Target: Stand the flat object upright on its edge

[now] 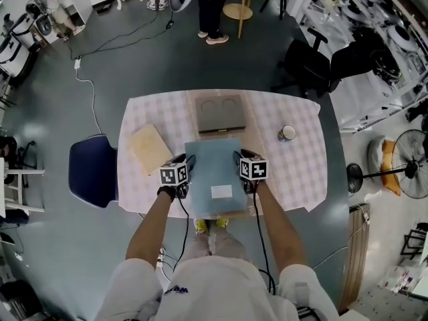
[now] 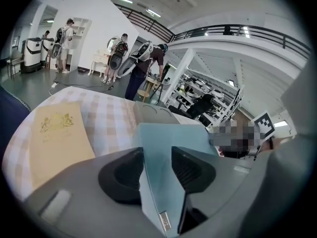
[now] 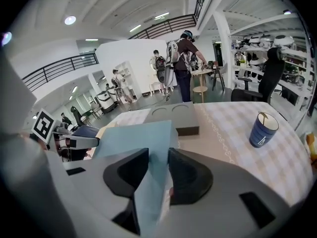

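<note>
Gripping the blue folder (image 1: 214, 162) are left claw (image 2: 157, 157) and right claw (image 3: 158, 160).

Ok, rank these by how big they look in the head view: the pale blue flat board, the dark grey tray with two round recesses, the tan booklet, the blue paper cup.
1. pale blue flat board, held up nearer the camera, which flatters it
2. dark grey two-recess tray
3. tan booklet
4. blue paper cup

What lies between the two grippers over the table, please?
The light blue folder fills that gap; the left gripper and right gripper grip its opposite side edges, seen in the head view.
</note>
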Motion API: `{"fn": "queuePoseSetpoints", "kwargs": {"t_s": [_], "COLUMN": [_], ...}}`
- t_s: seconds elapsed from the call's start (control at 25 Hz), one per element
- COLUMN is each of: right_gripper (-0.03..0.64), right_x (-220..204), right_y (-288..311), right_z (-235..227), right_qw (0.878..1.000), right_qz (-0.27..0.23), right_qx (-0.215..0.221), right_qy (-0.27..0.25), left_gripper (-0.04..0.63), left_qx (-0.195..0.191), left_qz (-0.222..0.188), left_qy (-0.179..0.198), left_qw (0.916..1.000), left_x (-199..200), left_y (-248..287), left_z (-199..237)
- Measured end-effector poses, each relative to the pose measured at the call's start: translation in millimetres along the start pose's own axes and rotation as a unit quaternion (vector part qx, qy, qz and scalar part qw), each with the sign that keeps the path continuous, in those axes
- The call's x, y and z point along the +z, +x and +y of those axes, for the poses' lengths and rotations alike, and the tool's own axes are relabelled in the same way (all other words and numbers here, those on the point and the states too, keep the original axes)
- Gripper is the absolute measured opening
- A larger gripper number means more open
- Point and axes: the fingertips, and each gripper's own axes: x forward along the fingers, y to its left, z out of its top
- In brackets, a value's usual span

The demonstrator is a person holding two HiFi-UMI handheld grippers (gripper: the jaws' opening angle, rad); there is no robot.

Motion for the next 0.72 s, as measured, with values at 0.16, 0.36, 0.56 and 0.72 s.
{"fn": "queuePoseSetpoints", "kwargs": {"t_s": [0.16, 0.36, 0.56, 0.72], "right_gripper": [0.132, 0.138, 0.138, 0.139], "right_x": [4.9, 11.0, 17.1, 22.6], "right_y": [-9.3, -29.1, -49.2, -57.6], "right_z": [-1.5, -2.2, -5.8, -5.1], "right_qw": [1.0, 0.999, 0.998, 0.997], "right_qz": [-0.013, -0.033, -0.057, -0.069], "right_qx": [-0.004, -0.009, -0.012, -0.015], "right_qy": [0.008, 0.017, 0.029, 0.035], "left_gripper": [0.176, 0.176, 0.176, 0.177], "left_qx": [-0.008, -0.02, -0.035, -0.041], "left_qz": [-0.012, -0.036, -0.047, -0.054], "left_qy": [0.001, 0.001, 0.037, 0.059], "left_qw": [0.9999, 0.9992, 0.9976, 0.996], "left_x": [9.0, 20.8, 29.0, 36.1], "left_y": [-7.3, -19.6, -28.9, -35.8], "left_z": [-10.4, -25.4, -45.3, -54.5]}}
